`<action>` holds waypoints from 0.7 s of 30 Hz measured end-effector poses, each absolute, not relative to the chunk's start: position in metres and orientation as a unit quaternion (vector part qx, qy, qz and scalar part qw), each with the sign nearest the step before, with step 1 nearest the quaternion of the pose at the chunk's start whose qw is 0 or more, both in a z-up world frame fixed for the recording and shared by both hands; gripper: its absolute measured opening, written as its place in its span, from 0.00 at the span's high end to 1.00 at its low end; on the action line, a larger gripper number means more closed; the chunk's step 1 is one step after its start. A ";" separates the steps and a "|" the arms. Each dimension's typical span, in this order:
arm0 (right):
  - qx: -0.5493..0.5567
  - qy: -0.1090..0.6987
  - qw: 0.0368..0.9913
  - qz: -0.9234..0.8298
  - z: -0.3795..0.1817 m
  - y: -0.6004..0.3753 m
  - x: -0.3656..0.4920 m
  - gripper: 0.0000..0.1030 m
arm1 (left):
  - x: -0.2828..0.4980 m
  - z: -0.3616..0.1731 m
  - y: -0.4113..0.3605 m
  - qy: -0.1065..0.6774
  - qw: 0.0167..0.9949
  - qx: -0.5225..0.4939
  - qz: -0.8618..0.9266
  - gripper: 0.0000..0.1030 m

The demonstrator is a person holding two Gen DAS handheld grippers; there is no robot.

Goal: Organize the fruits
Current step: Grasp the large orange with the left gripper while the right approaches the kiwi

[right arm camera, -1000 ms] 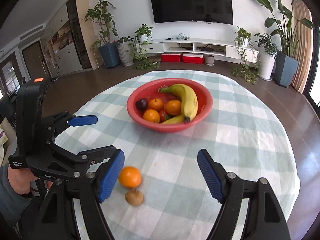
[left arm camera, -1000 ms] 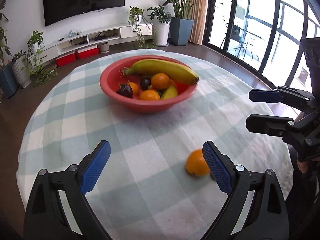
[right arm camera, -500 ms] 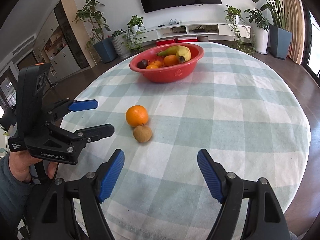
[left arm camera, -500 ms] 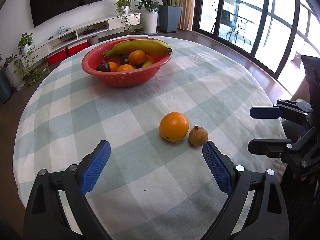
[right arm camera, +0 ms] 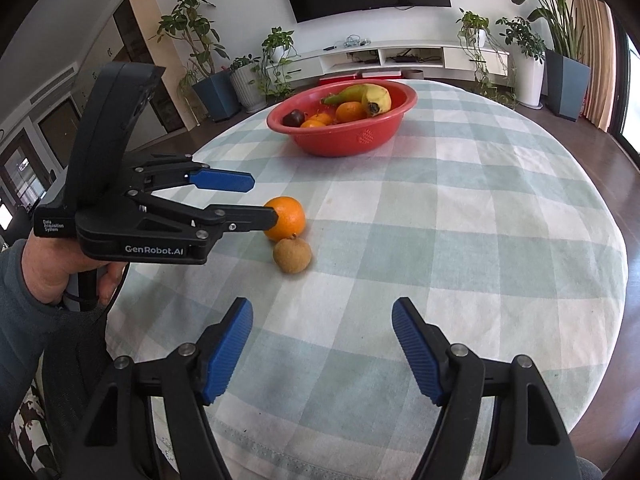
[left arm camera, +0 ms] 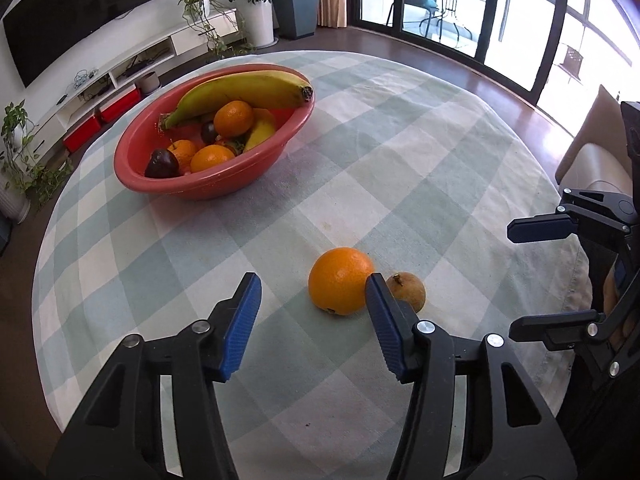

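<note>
An orange (left arm camera: 340,280) lies on the checked tablecloth, touching a small brown fruit (left arm camera: 408,290) on its right. My left gripper (left arm camera: 312,284) is just short of the orange with its jaws closing. The right blue pad covers the orange's edge, and neither pad presses on it. From the right wrist view, the left gripper (right arm camera: 264,199) comes in from the left, its near finger at the orange (right arm camera: 286,218) above the brown fruit (right arm camera: 292,255). My right gripper (right arm camera: 322,308) stands open and empty near the table's front edge. A red bowl (left arm camera: 208,184) holds a banana (left arm camera: 244,88) and several small fruits.
The round table's cloth edge (right arm camera: 280,456) runs close under the right gripper. A hand in a grey sleeve (right arm camera: 24,320) holds the left gripper. A beige chair (left arm camera: 592,152) stands past the table's right side. Plants and a TV cabinet are far behind.
The left gripper's jaws have narrowed a good deal, and it has moved in on the orange while rolling. The right gripper has barely shifted in the last half second.
</note>
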State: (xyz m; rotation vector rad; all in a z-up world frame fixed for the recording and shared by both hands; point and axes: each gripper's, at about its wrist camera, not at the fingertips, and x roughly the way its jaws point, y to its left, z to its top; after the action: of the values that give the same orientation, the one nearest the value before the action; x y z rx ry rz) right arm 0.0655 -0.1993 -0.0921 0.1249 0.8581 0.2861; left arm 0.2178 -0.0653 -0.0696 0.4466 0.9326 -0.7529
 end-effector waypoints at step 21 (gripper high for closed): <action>0.057 0.425 0.893 0.139 -0.096 -0.195 0.067 0.28 | 0.223 -0.096 -0.095 0.452 0.768 0.239 -0.385 0.64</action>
State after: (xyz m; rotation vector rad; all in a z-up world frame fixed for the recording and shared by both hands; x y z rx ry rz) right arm 0.0669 -0.1953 -0.0960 0.1183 0.8816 0.2877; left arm 0.2232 -0.0951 -0.0964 0.5180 0.9813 -0.8365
